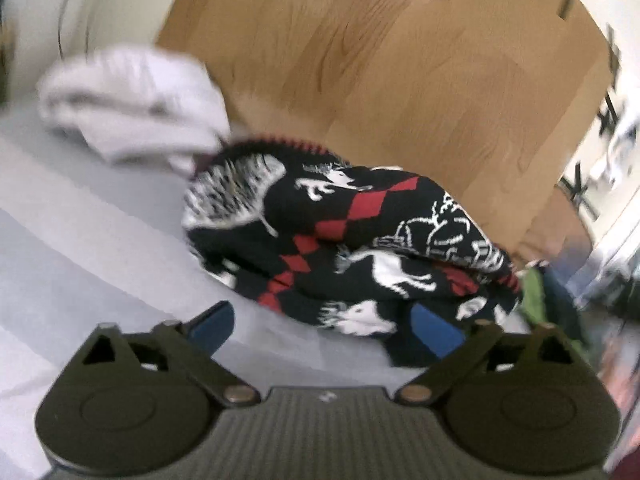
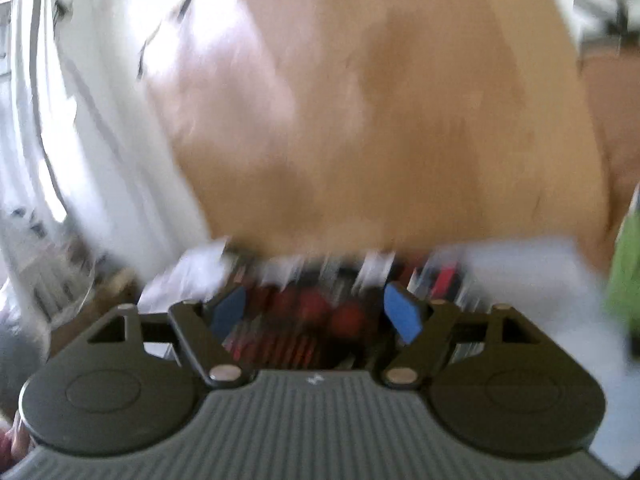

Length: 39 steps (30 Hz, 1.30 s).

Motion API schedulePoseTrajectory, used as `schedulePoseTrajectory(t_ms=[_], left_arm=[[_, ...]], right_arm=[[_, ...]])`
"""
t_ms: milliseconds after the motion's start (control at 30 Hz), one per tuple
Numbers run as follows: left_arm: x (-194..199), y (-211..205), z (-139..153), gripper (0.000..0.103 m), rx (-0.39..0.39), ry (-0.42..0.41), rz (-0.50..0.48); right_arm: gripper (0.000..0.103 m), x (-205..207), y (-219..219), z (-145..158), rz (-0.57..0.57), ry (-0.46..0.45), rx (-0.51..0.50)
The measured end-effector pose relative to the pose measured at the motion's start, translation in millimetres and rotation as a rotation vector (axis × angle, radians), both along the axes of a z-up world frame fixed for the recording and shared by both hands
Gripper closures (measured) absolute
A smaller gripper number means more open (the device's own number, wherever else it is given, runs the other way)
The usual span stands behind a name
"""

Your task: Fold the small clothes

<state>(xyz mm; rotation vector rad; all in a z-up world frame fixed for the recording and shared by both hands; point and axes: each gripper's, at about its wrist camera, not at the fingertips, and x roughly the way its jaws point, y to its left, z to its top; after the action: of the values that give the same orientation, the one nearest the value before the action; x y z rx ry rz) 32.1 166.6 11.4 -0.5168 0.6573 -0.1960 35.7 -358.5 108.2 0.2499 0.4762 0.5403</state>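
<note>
Both my grippers spread wide, nothing pinched

My left gripper (image 1: 324, 328) hangs over the pale sheet (image 1: 80, 240), its 2 blue pads apart, the right one just against the edge of the black, red and white patterned garment (image 1: 340, 232) bunched near the bed's edge. A white folded garment (image 1: 132, 108) lies beside it. My right gripper (image 2: 316, 312) stands open above the blurred patterned cloth.

On the pale surface (image 1: 80, 216), bare room lay to the left of the black patterned garment (image 1: 344, 232), open to a gripper. A folded white garment (image 1: 132, 108) blocked the far left, touching the patterned one. Behind both, a wooden panel (image 1: 400, 60) closed off passage. The right wrist view was blurred.
</note>
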Motion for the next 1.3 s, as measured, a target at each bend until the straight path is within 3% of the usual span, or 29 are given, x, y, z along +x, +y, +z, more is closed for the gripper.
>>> schedulePoseTrajectory(t_ms=[33, 67, 100, 133, 167, 233, 267, 333, 400, 500, 533, 600, 733, 800, 900, 1000, 1033, 1067, 1100, 1133, 1200, 1300], left_arm=[[8.9, -3.5, -4.4, 0.026, -0.041, 0.025, -0.013], [17.7, -8.3, -5.8, 0.053, -0.059, 0.046, -0.025], [27.7, -16.5, -10.7, 0.081, -0.068, 0.086, -0.046], [34.5, -23.5, -14.3, 0.088, -0.066, 0.130, -0.055], [36.3, -27.2, -12.8, 0.090, -0.056, 0.140, -0.047], [19.1, -27.1, 8.1, 0.091, 0.006, 0.066, -0.047], [6.1, -21.3, 22.0, 0.091, 0.025, 0.022, -0.040], [-28.3, 3.4, 45.9, 0.091, 0.026, -0.057, -0.016], [-60.4, 31.2, 61.7, 0.091, 0.042, -0.092, 0.051], [-89.5, 66.9, 65.4, 0.089, 0.111, -0.047, 0.230], [-98.4, 75.8, 60.6, 0.089, 0.099, -0.020, 0.271], [-117.1, 87.7, 51.6, 0.078, 0.058, 0.005, 0.289], [-154.1, 77.6, 36.2, 0.055, 0.042, 0.030, 0.232], [-143.9, 77.7, 25.5, 0.049, 0.034, 0.039, 0.176], [-144.3, 65.2, 21.6, 0.048, 0.038, 0.053, 0.116], [-145.1, 59.8, 15.2, 0.049, 0.015, 0.068, 0.120], [-144.9, 60.3, 12.7, 0.052, -0.011, 0.072, 0.123], [-144.7, 61.2, 10.4, 0.063, -0.034, 0.073, 0.112], [-144.0, 57.9, 9.5, 0.087, -0.046, 0.079, 0.093], [-141.8, 53.4, 9.4, 0.099, -0.038, 0.098, 0.074], [-146.6, 46.4, 15.2, 0.098, 0.010, 0.089, 0.049], [-161.7, 44.4, 32.2, 0.098, 0.004, -0.006, -0.019]], right_arm=[[0.024, 3.6, 10.9, -10.5, 0.021, 0.031, -0.003], [0.029, 10.2, 23.9, -18.4, 0.048, 0.056, -0.007], [0.043, 8.7, 39.9, -27.2, 0.063, 0.081, -0.014], [0.089, 8.4, 50.1, -26.1, 0.080, 0.103, -0.018], [0.092, 18.0, 63.1, -27.4, 0.102, 0.148, -0.017], [0.093, 14.8, 62.4, -12.0, 0.104, 0.125, 0.006], [0.093, 6.5, 66.2, 3.9, 0.152, 0.100, 0.023], [0.093, -10.8, 70.1, 15.5, 0.272, 0.134, 0.126], [0.092, -27.3, 101.8, 27.1, 0.410, 0.154, 0.205], [0.073, -43.4, 165.3, 17.9, 0.559, 0.151, 0.164], [0.069, -47.3, 169.8, 11.0, 0.543, 0.147, 0.132], [0.069, -54.6, 152.4, 3.0, 0.484, 0.131, 0.101], [0.061, -47.8, 99.0, -7.2, 0.211, 0.134, 0.104], [0.060, -46.4, 80.8, -15.5, 0.099, 0.163, 0.086], [0.052, -44.3, 74.7, -41.8, 0.074, 0.242, 0.108], [0.041, -39.9, 120.8, -58.0, 0.155, 0.272, 0.106], [0.044, -39.8, 140.2, -65.1, 0.186, 0.292, 0.107], [0.073, -39.4, 166.1, -75.2, 0.232, 0.327, 0.107], [0.095, -32.9, 182.5, -91.4, 0.270, 0.356, 0.087], [0.094, -34.1, 197.6, -95.9, 0.282, 0.373, 0.058], [0.094, -42.3, 192.0, -79.1, 0.261, 0.303, 0.077], [0.094, -59.5, 134.7, -19.2, 0.117, 0.108, 0.120]])
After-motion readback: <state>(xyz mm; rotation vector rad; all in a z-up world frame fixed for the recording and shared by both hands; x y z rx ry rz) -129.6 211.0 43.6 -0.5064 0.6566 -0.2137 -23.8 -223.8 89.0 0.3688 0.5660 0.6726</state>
